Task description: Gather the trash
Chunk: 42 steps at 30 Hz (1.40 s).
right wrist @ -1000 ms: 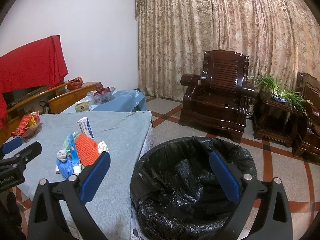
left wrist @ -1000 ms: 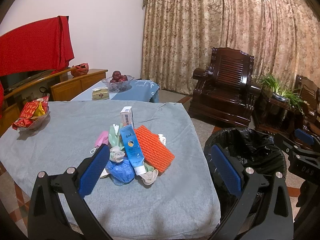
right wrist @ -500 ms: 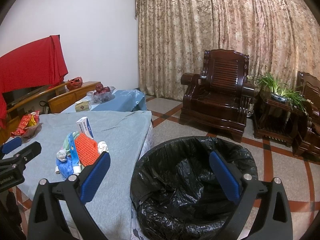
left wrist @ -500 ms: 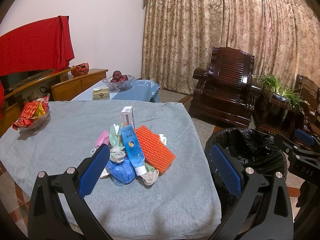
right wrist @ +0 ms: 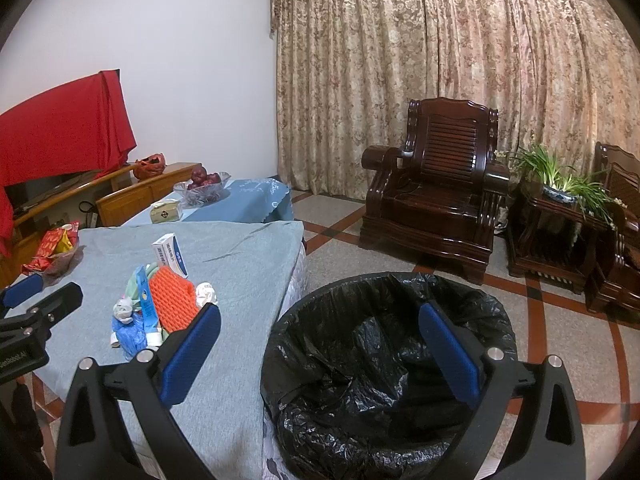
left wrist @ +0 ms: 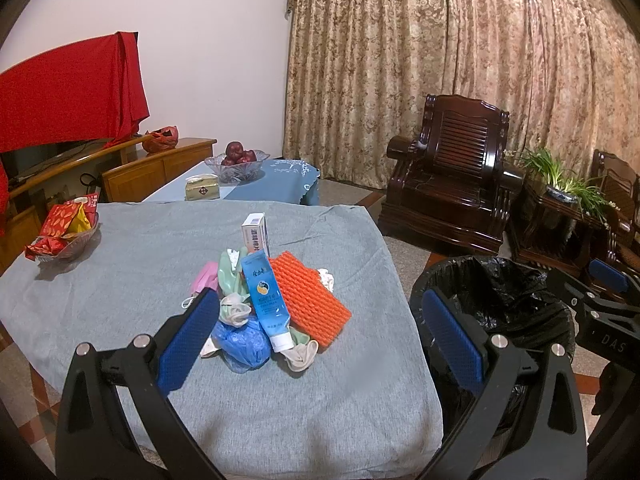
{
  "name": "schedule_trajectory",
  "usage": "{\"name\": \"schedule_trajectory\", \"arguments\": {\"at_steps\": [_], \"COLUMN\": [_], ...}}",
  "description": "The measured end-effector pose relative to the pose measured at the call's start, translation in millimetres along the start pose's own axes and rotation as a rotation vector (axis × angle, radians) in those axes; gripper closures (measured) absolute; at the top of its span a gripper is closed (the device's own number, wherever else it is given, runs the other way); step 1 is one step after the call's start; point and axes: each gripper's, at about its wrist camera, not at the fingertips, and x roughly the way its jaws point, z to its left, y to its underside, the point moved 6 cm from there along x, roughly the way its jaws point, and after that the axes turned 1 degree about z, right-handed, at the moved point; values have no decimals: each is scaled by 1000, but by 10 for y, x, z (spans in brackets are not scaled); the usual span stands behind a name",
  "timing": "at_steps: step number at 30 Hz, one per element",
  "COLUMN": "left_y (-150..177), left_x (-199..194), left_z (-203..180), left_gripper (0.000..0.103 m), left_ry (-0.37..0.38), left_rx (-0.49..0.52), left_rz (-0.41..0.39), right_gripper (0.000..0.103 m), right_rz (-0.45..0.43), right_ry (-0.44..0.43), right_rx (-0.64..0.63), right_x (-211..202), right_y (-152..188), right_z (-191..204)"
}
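From the left wrist I see my left gripper (left wrist: 320, 328) with fingers spread wide and empty above the trash pile (left wrist: 268, 300) on the grey-clothed table (left wrist: 120, 264). The blue tube (left wrist: 266, 300) and white box (left wrist: 256, 234) carry Chinese print I can't read. From the right wrist, my right gripper (right wrist: 320, 344) hangs agape over the black-lined bin (right wrist: 384, 360) beside the table; "DAS" shows on its body in the left view.
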Motion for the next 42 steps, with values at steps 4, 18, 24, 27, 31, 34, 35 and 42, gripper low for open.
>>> {"name": "schedule_trajectory", "arguments": {"at_steps": [4,18,24,27,31,34,35,42], "left_y": [-1,-1,-3,-4,-4,-3,-1,-4], "left_x": [5,10,6,6,10,23,31,32], "left_z": [2,11,8,8,14,27,36,41], "left_gripper": [5,5,5,5,5,5,5,5], "left_ry": [-1,0,0,0,0,-1,-1,-1], "left_rx": [0,1,1,1,2,0,0,0], "left_rz": [0,0,1,1,0,2,2,2], "right_gripper": [6,6,6,6,6,6,6,6], "right_rz": [0,2,3,4,4,4,5,5], "right_ry": [0,0,0,0,0,0,-1,-1], "right_rx": [0,1,2,2,2,2,2,2], "right_x": [2,24,24,25,26,27,28,15], "right_y": [1,24,22,23,21,21,23,0], "right_z": [2,-4,-1,-1,-1,-1,-1,-9]}}
